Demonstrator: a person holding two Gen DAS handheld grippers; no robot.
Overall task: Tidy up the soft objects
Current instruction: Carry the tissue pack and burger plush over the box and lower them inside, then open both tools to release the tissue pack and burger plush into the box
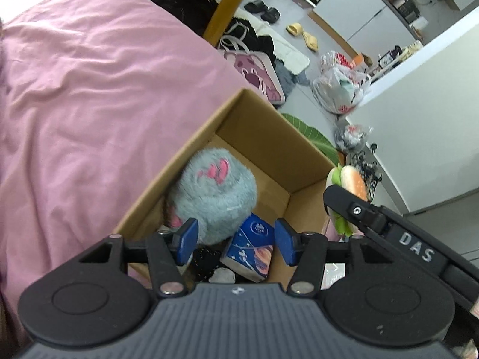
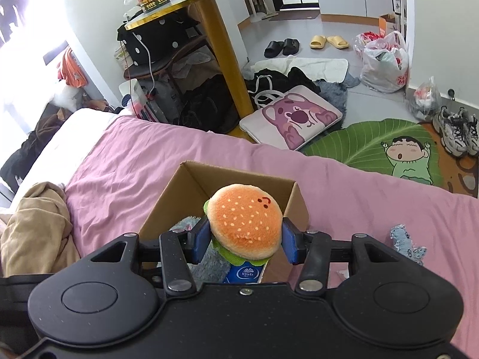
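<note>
**Burger plush over the box**

Right gripper (image 2: 244,240) clamps the burger plush (image 2: 245,220) above the cardboard box (image 2: 295,206); left gripper (image 1: 236,243) gapes empty, grey plush (image 1: 214,197) at 12 o'clock inside; only the right view shows the small blue toy (image 2: 407,243) at 3 o'clock on the pink sheet (image 2: 359,188).

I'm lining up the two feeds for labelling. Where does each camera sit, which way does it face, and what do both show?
Left wrist: on the left claw, open, looking down into the cardboard box; the right claw's arm crosses at right.
Right wrist: on the right claw, shut on the burger plush over the box.
Shared: box, burger plush, pink bedsheet.
</note>
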